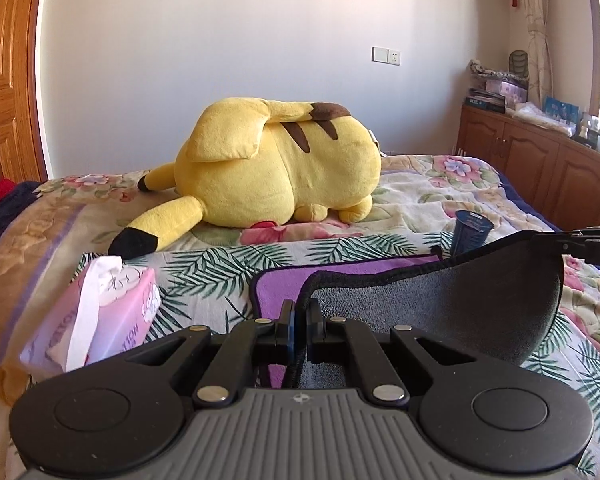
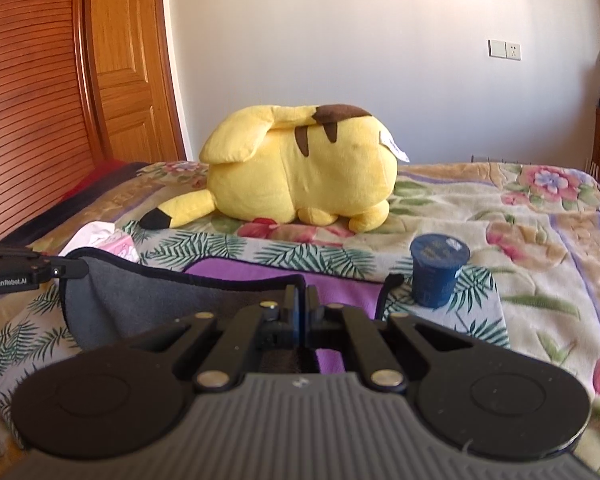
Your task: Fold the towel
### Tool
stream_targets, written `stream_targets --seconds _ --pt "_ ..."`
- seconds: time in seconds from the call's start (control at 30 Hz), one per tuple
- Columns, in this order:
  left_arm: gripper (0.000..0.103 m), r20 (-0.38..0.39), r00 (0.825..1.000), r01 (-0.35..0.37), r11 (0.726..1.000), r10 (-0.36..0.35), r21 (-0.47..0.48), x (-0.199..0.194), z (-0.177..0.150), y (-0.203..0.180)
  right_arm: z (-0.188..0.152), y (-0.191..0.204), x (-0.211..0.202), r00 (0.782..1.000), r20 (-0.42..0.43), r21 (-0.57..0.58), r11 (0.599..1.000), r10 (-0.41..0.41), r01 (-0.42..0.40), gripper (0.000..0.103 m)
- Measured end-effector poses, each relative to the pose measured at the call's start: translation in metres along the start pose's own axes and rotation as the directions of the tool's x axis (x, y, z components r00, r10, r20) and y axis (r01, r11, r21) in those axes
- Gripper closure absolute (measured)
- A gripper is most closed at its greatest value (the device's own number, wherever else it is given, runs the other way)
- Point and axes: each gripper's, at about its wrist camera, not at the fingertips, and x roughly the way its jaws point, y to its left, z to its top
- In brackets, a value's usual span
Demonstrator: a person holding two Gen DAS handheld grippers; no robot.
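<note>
While both hand-held grippers pinch the towel (image 1: 440, 300), blue cup (image 2: 438, 270) beside, tissue pack (image 1: 112, 312) near.

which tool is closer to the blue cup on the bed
Right. The right tool, shut on the towel, sits just left of the blue cup. The left tool grips the towel's other near corner, beside the tissue pack, farther from the cup.

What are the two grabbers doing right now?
Left gripper: shut on the towel's near edge.
Right gripper: shut on the towel's near edge too.
</note>
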Motion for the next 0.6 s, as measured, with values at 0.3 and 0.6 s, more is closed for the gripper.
stream_targets --seconds 0.3,0.6 --pt "0.103 0.012 1.0 -0.008 1.0 0.008 0.029 0.022 0.022 0.004 0.014 0.003 0.016 0.999 0.047 -0.062 0.998 -0.02 0.023 0.1" --pt "0.103 0.029 0.999 -0.021 0.999 0.021 0.024 0.047 0.043 0.007 0.029 -0.005 0.035 0.996 0.073 -0.076 0.995 -0.057 0.063 0.1"
